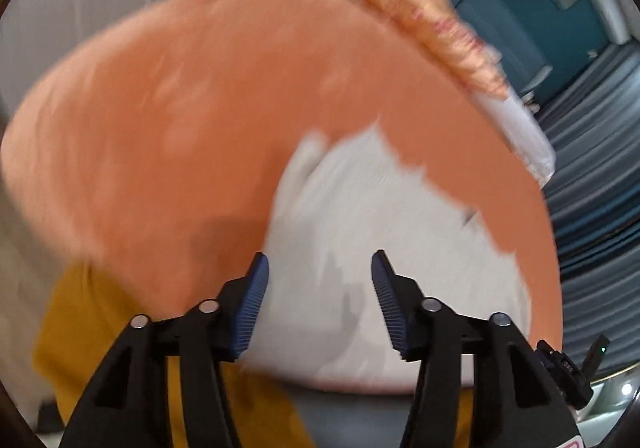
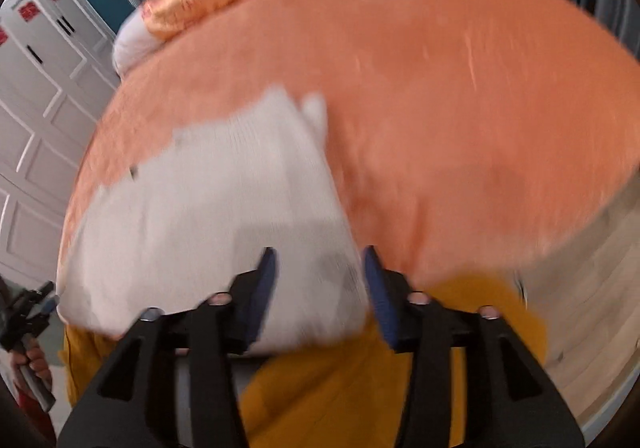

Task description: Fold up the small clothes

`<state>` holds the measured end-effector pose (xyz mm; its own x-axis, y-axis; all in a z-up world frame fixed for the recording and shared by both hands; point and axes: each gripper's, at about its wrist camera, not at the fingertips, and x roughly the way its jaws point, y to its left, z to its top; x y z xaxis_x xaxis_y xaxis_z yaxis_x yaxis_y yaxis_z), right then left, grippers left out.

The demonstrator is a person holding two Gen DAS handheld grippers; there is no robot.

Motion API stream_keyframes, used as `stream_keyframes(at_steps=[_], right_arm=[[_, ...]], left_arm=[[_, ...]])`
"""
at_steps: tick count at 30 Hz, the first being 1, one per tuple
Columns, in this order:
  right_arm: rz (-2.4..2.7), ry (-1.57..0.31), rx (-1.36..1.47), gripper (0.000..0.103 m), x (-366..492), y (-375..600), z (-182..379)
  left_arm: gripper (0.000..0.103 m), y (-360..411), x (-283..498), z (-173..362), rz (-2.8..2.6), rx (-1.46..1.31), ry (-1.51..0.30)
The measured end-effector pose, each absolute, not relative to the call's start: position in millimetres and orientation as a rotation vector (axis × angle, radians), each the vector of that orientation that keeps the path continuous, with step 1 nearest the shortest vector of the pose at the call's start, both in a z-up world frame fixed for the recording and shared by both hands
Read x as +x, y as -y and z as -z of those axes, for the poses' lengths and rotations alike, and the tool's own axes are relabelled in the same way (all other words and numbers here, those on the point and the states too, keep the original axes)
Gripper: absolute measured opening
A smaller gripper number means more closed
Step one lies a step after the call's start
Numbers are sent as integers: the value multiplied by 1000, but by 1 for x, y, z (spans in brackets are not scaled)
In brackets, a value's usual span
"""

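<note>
Pillows [image 1: 448, 31] behind white garment [image 1: 380, 248], orange bedspread [image 1: 180, 107].

A: From my left camera, the orange bedspread [image 1: 200, 119] lies open across the upper left of the frame, nothing standing on it. Room there?

B: Yes. On my right camera it's bare across the right half [image 2: 480, 107] too. The white garment [image 2: 208, 228] lies flat at lower centre, no obstacle.

A: The pillows [image 1: 432, 19] line the far edge, upper right.

B: And the yellow cloth [image 2: 328, 388] hangs at the near edge, bottom of frame.
</note>
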<state>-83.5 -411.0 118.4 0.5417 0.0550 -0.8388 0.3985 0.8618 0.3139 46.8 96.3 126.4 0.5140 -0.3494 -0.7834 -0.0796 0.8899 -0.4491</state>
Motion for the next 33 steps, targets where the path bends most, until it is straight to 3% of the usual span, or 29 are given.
stream_keyframes(at_steps=[3,8,9,10,15,16,20,24,29,33], right_arm=[[186,-923,521,59,-45,411,-118],[191,-956,584,58,22,412,-76],[167,-958,592,37,30,410,-68],[144,-969,591,8,34,408,-64],[152,-795,592,6,22,423,-96],[179,-798,611,6,20,432,-91],[225,-958,670,6,26,456,-30],[297,-902,583,13,19,441,-63],[156,-842,420,13,17,358,-113],[-111,-932,332,12,18,262,-106]], left_arm=[[60,-72,88,-128,215,-450,-974],[61,-38,130,-82,216,-420,-1040],[61,-37,132,-72,212,-409,-1054],[60,-30,136,-68,209,-391,-1064],[54,-32,136,-47,122,-234,-1041],[47,-35,138,-44,112,-222,-1038],[48,-29,130,-31,88,-143,-966],[51,-12,126,-32,48,-8,-940],[51,-6,111,-63,67,-67,-945],[52,22,82,-83,212,-182,-964]])
